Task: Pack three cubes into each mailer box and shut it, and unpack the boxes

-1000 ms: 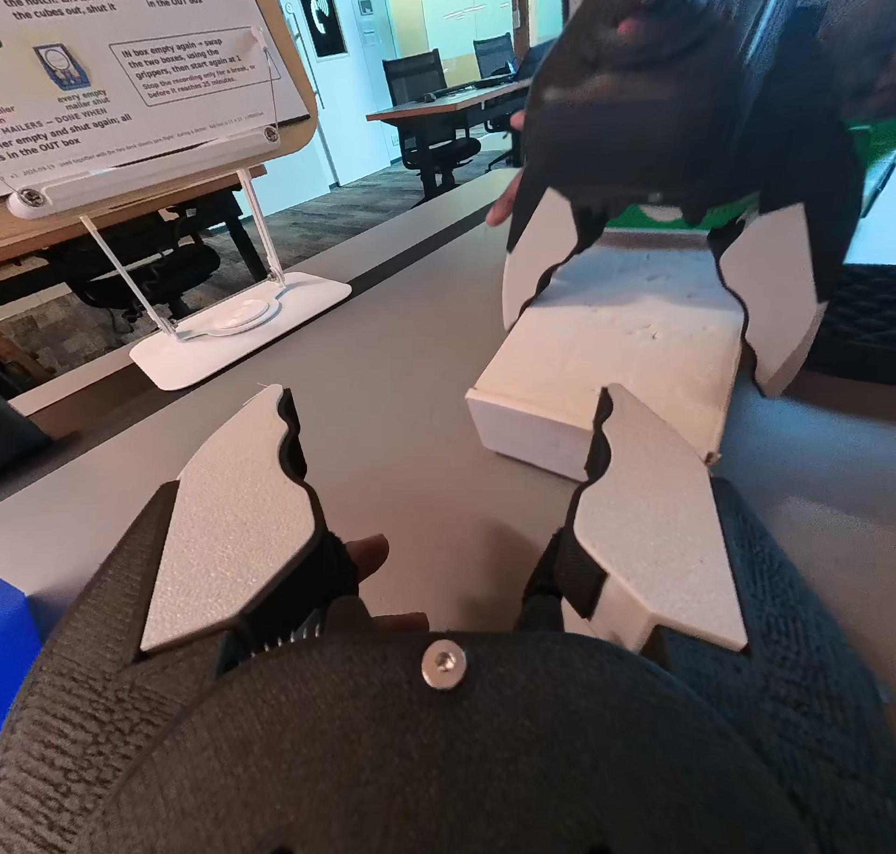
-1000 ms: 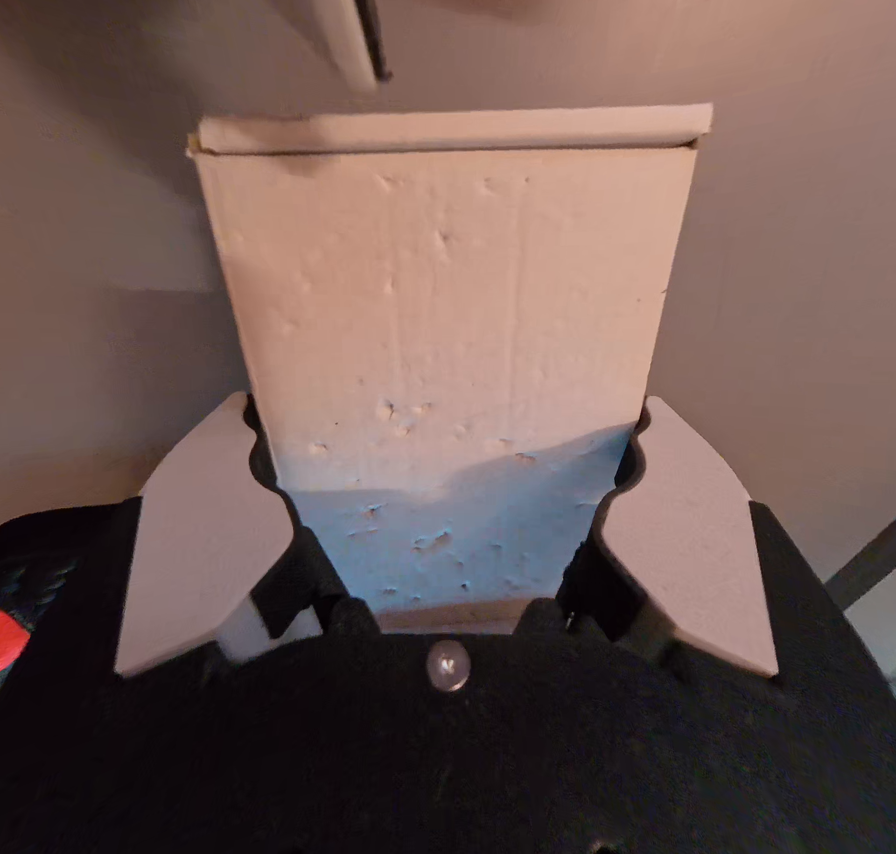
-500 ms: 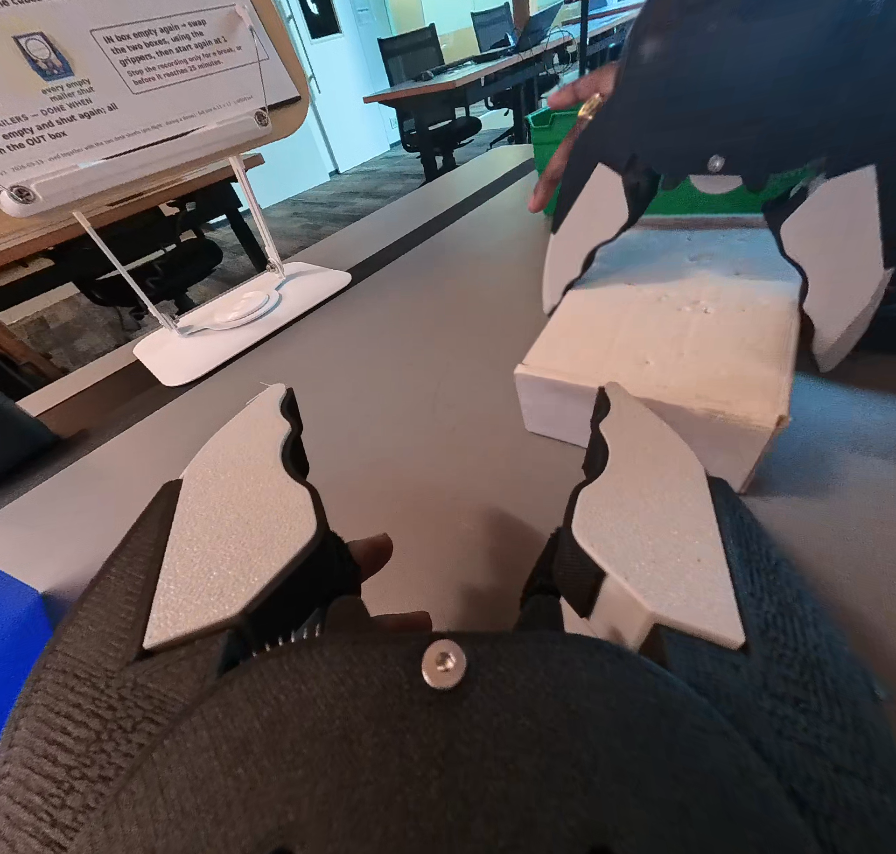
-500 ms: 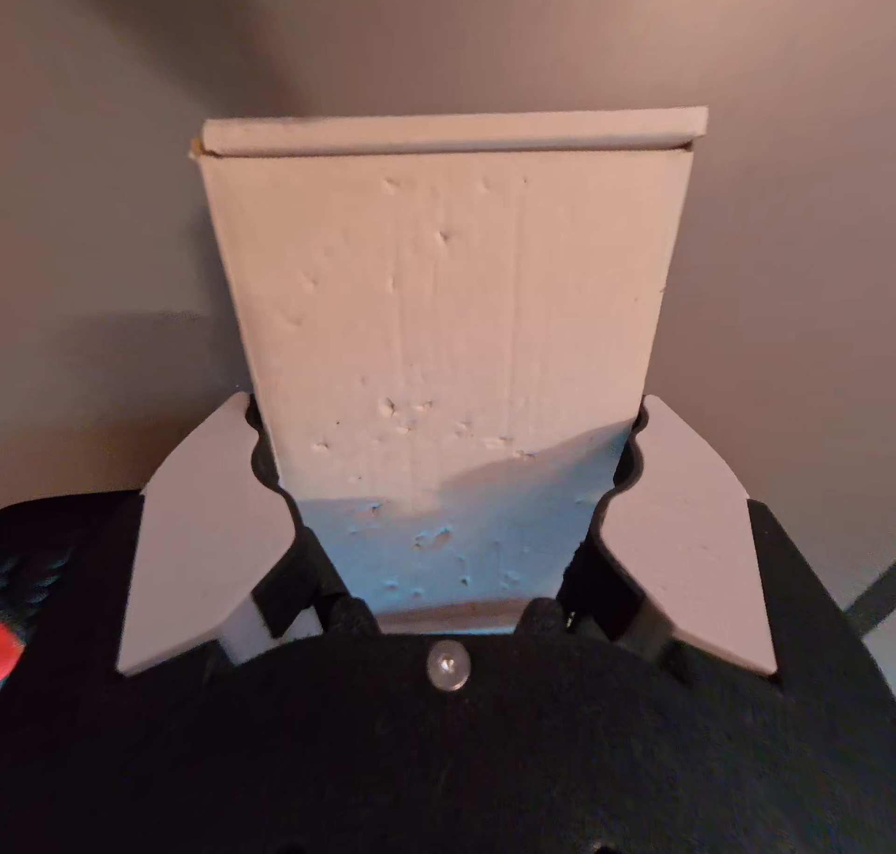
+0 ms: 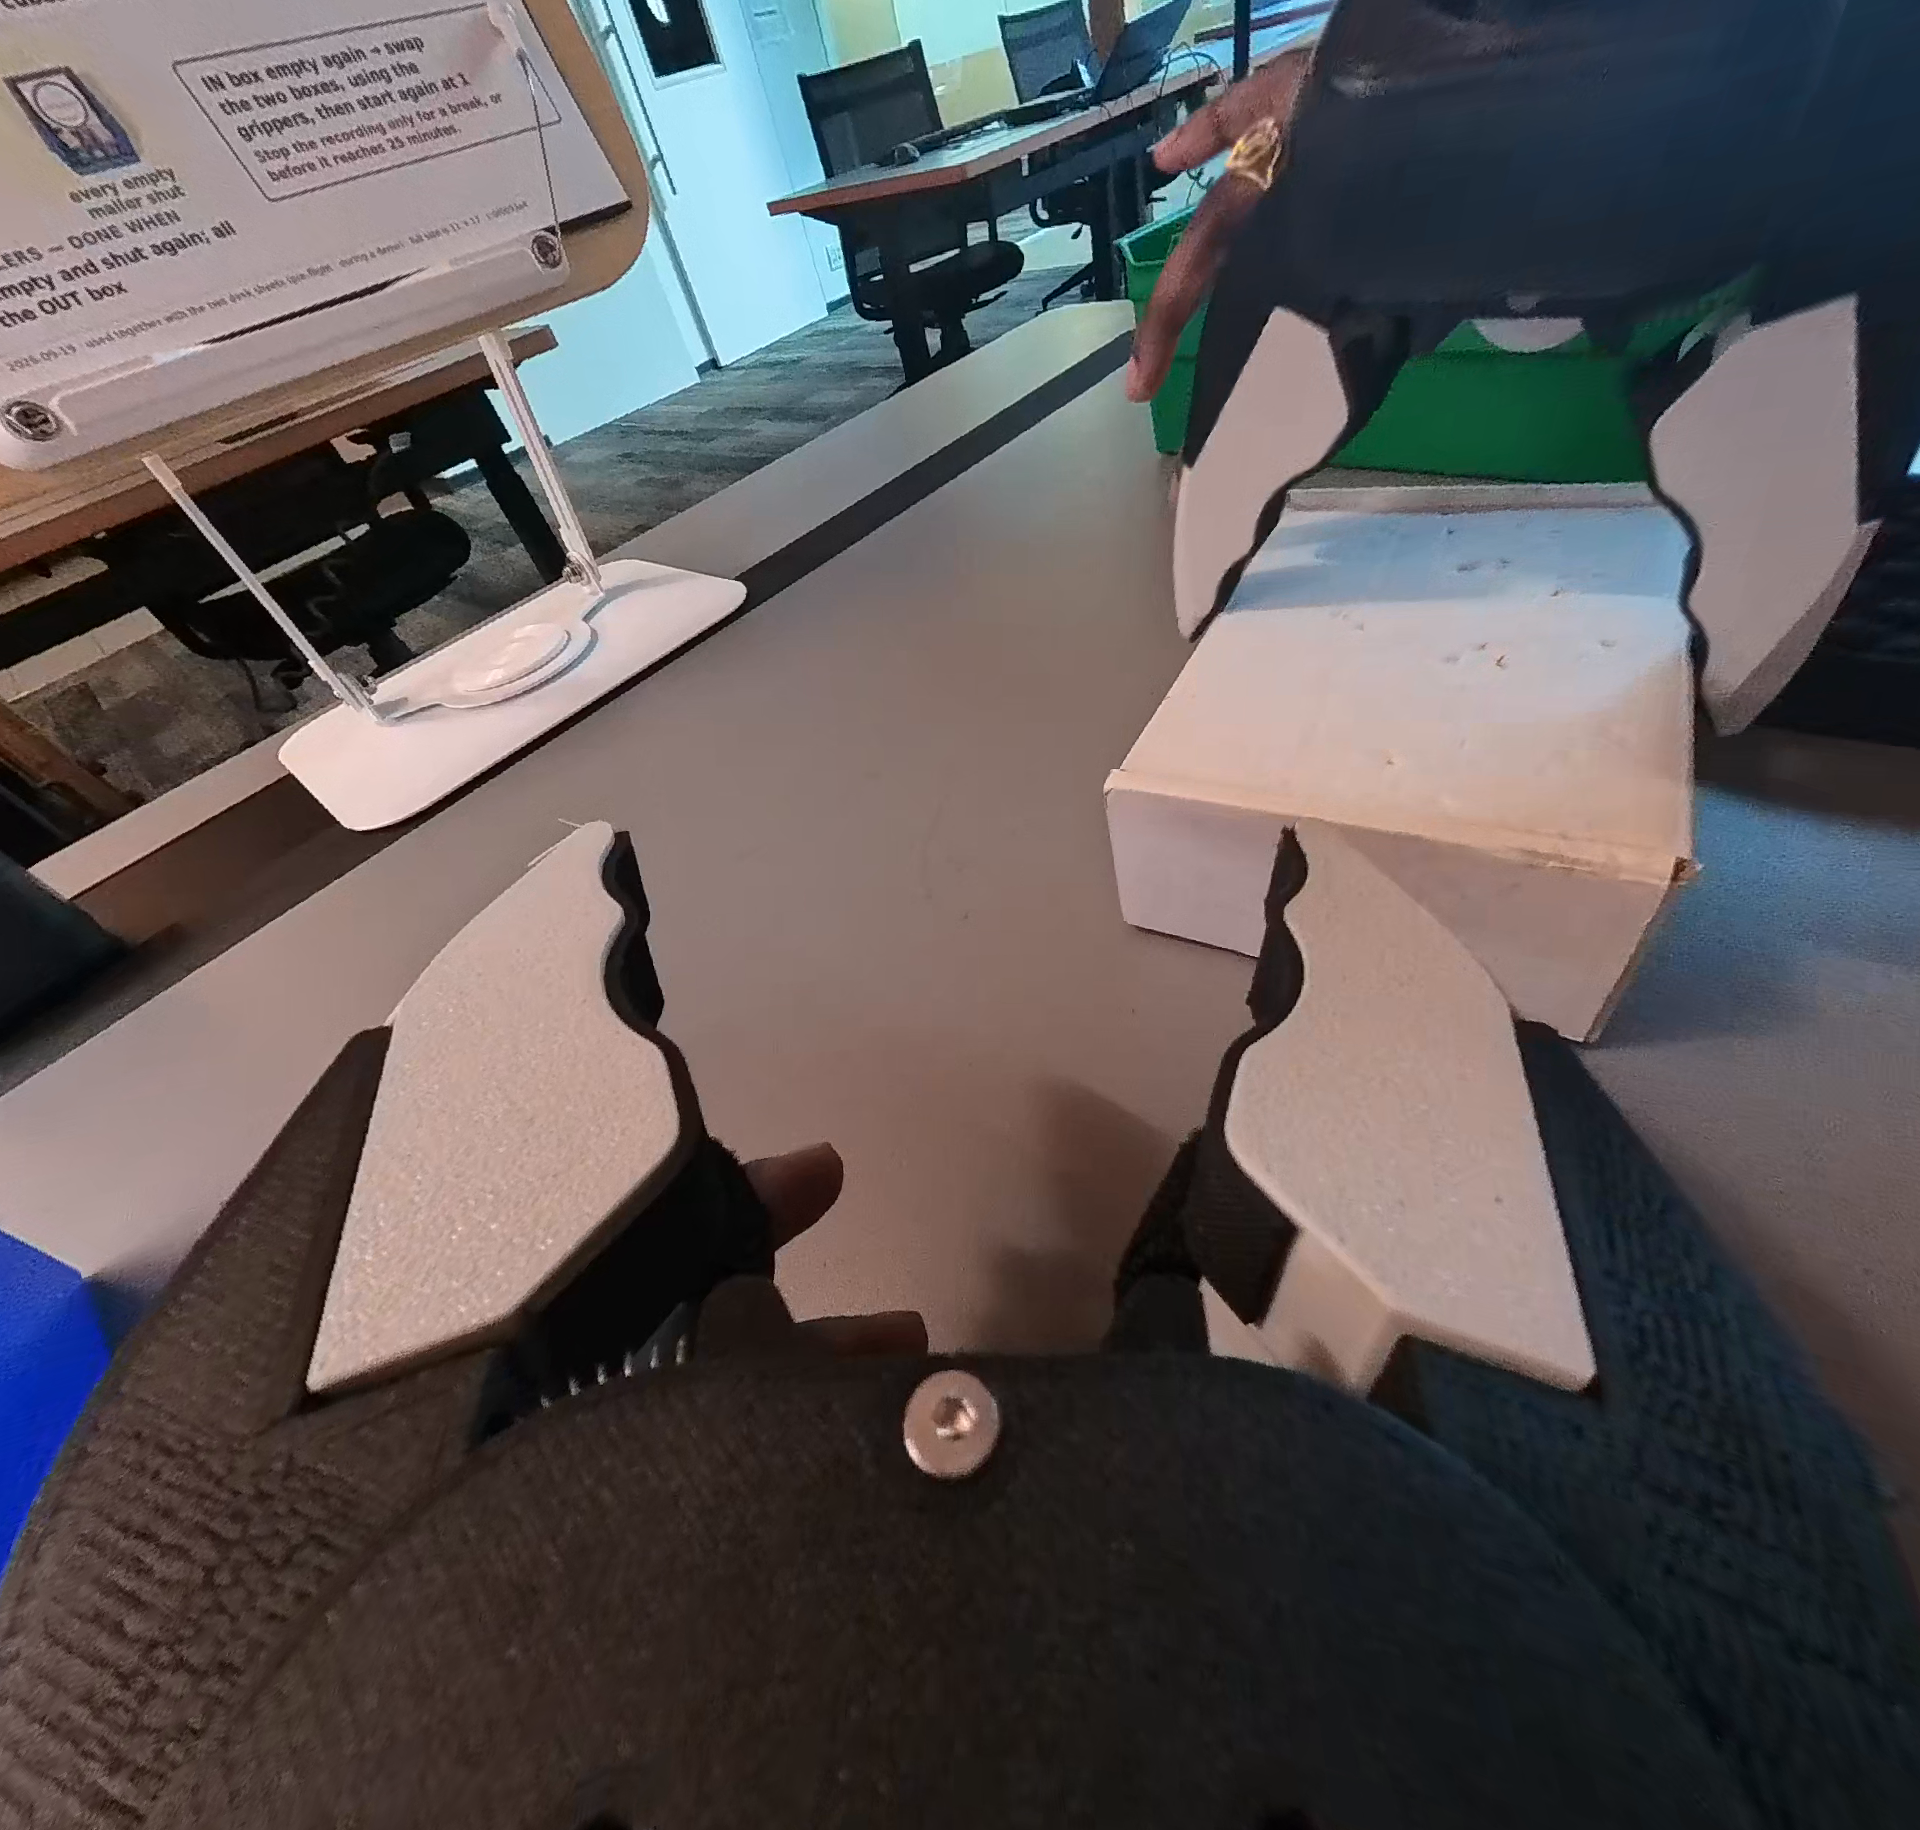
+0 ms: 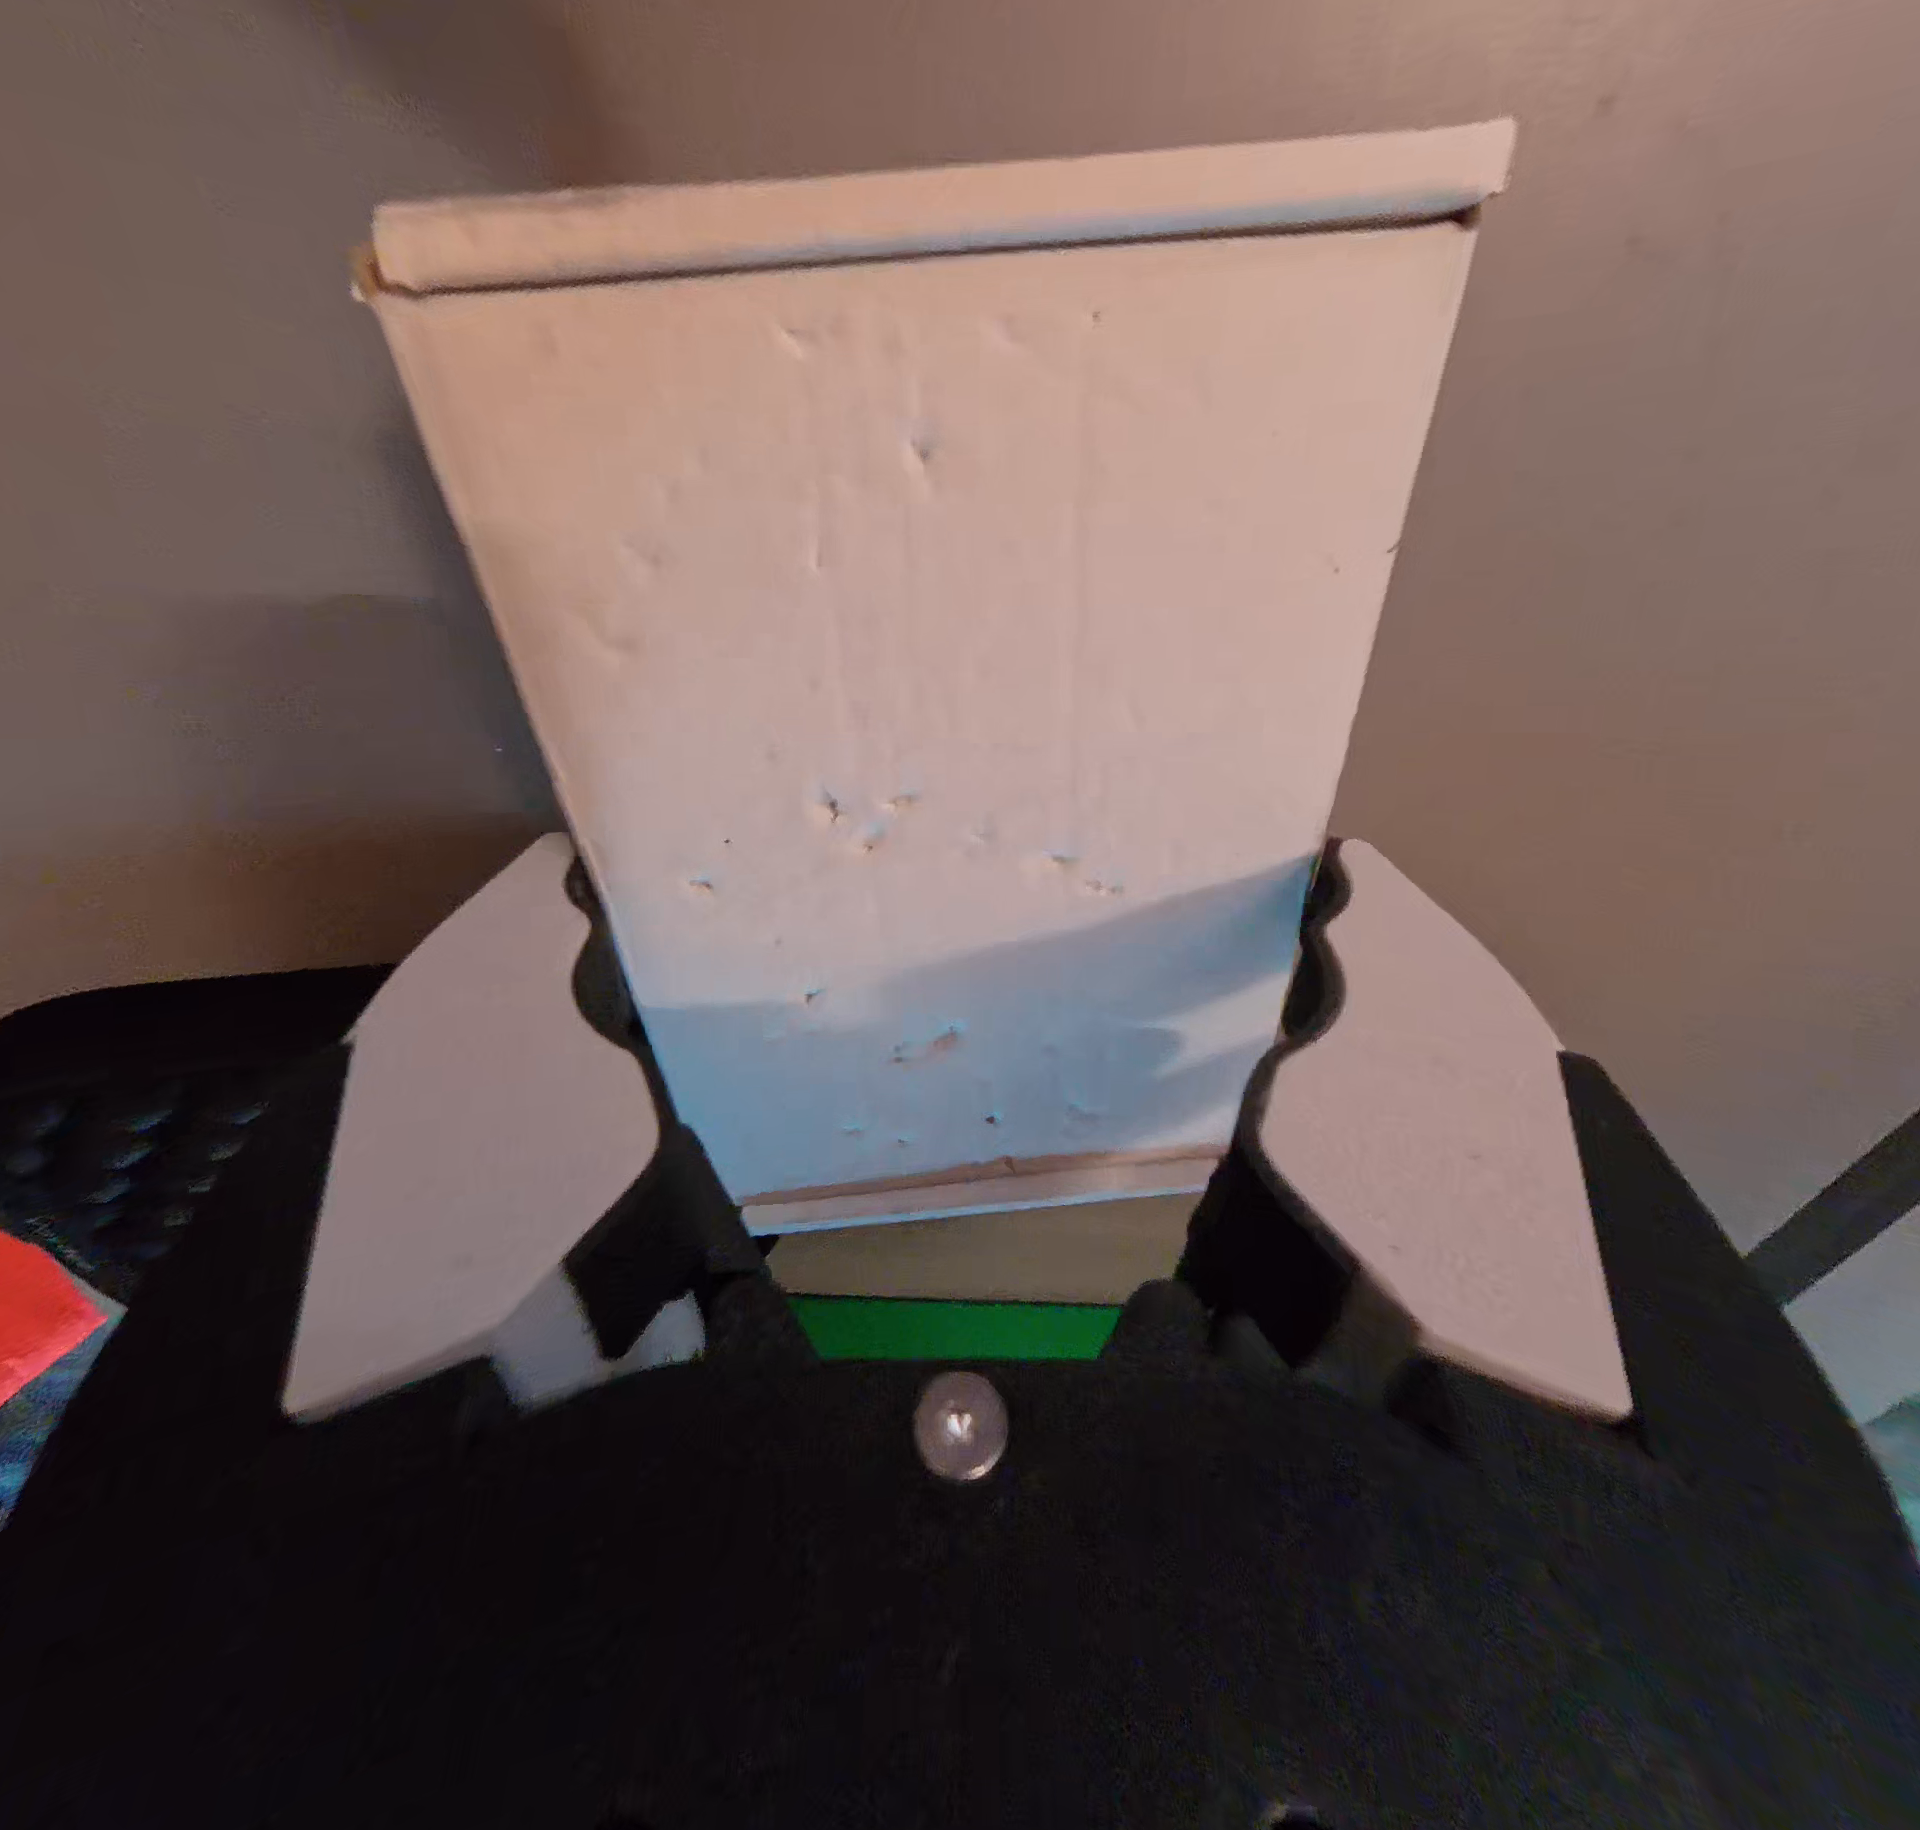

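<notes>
A shut white mailer box [image 5: 1455, 700] lies on the grey table [image 5: 883, 741], at the right of the left wrist view. My right gripper [image 5: 1455, 679] is shut on its far end, one finger on each long side. In the right wrist view the box [image 6: 935, 585] fills the space between the gripper's [image 6: 951, 845] fingers [image 6: 468, 1105]. My left gripper [image 5: 940, 835] is open and empty, low over the table just left of the box's near end. A blue cube [image 5: 42, 1344] shows at the left edge.
A green bin [image 5: 1507, 419] stands just behind the box. A white stand [image 5: 499, 668] with an instruction sheet is at the back left. A black tray [image 5: 1870, 658] is at the right edge. A red thing [image 6: 42, 1313] shows beside the right gripper.
My right gripper has moved the mailer box to the right and away, toward the green bin. My left gripper has stayed open in place.
</notes>
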Demonstrator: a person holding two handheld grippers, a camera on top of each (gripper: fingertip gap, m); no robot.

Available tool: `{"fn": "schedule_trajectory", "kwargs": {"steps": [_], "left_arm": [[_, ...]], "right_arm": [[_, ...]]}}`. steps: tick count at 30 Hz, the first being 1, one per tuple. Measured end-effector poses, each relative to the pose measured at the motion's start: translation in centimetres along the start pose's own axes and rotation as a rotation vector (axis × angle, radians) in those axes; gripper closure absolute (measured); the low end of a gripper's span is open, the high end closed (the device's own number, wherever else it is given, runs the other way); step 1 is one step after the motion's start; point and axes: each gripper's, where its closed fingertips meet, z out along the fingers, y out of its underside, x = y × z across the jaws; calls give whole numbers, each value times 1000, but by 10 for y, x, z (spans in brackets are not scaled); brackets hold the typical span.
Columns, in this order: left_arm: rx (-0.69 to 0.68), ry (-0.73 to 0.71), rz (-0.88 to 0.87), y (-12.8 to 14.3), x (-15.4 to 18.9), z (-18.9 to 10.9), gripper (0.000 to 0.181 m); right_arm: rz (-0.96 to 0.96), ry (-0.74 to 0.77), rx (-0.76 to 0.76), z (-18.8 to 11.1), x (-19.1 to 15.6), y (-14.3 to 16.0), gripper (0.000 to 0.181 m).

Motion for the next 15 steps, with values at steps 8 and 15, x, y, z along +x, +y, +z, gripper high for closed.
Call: {"fn": "schedule_trajectory", "kwargs": {"steps": [8, 15], "left_arm": [[-2, 2, 5, 0, 0, 0, 69], [-7, 2, 11, 1, 1, 1, 69]], "right_arm": [[-32, -12, 15, -6, -3, -1, 57], [-17, 20, 50, -29, -5, 8, 57]]}}
